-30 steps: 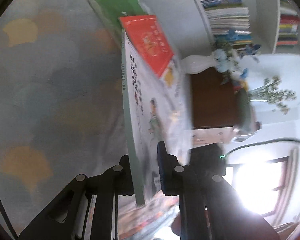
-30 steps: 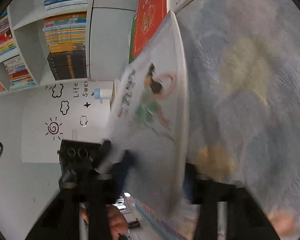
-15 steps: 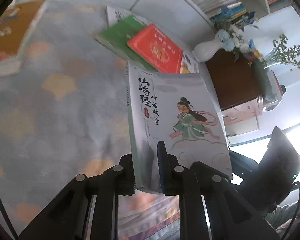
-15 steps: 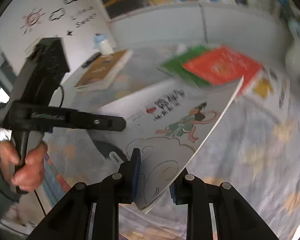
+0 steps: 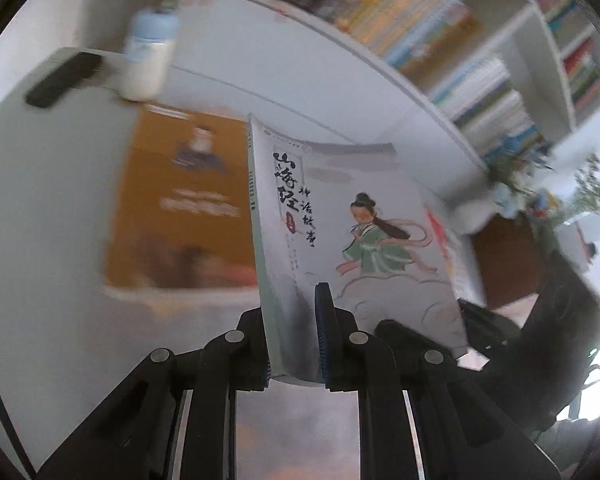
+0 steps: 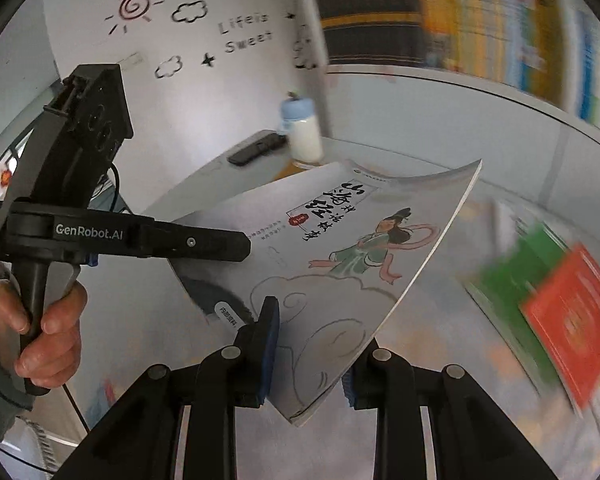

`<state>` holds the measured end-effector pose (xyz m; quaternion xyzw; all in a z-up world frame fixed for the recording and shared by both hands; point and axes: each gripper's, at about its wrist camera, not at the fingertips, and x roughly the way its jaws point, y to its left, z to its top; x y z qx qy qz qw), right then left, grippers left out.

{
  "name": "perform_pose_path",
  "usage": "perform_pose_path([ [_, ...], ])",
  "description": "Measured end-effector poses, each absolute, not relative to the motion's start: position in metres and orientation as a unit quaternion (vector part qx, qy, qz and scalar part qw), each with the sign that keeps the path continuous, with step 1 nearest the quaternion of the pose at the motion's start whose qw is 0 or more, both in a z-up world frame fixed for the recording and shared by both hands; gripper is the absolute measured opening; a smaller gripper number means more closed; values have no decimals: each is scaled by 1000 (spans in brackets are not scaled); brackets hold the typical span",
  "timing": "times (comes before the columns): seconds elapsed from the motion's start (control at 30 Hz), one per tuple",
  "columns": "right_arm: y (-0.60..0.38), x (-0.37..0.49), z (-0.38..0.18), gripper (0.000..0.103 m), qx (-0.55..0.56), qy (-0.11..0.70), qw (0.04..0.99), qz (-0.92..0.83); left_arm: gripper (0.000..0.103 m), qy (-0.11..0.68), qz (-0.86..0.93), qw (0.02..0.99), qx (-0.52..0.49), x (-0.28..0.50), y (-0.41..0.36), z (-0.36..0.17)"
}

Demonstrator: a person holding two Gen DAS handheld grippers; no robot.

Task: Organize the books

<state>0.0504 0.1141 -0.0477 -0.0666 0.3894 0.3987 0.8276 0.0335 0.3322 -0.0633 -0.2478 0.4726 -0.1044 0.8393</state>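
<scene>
A white picture book with a green-robed figure on its cover hangs in the air, cover up, held by both grippers. My left gripper is shut on its spine edge; in the right wrist view this left gripper reaches onto the book's left side, with a hand on its handle. My right gripper is shut on the near corner of the white picture book. An orange book lies flat below and behind it. A green book and a red book lie off to the right.
A blue-capped white bottle and a black remote stand at the far left corner of the surface. White bookshelves packed with books run along the back. A dark wooden cabinet with flowers stands at the right.
Both grippers have carried the white book up and to the left, from over the green and red books toward the orange book. The book has turned from on edge to cover up.
</scene>
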Motion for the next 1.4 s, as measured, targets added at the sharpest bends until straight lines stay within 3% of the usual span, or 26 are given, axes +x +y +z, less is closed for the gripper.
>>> perform_pose_path([
  [0.3,207,106,-82,26,-62,420,816,391,13,476,-80,823,-299,65,401,-110],
  [0.57,218,145,-110,26,-56,463,802,374,14,486,-74,804,-335,73,414,-140],
  [0.83,223,140,-121,29,-49,477,796,369,17,473,-40,811,-342,50,440,-129],
  [1.0,222,139,-121,39,-55,491,786,371,17,462,5,832,-307,40,448,-106],
  [1.23,147,109,-120,40,-8,527,779,339,19,469,-55,846,-248,52,396,-71],
  [1.4,62,79,-127,40,43,547,789,278,24,489,-151,831,-217,83,301,-65],
])
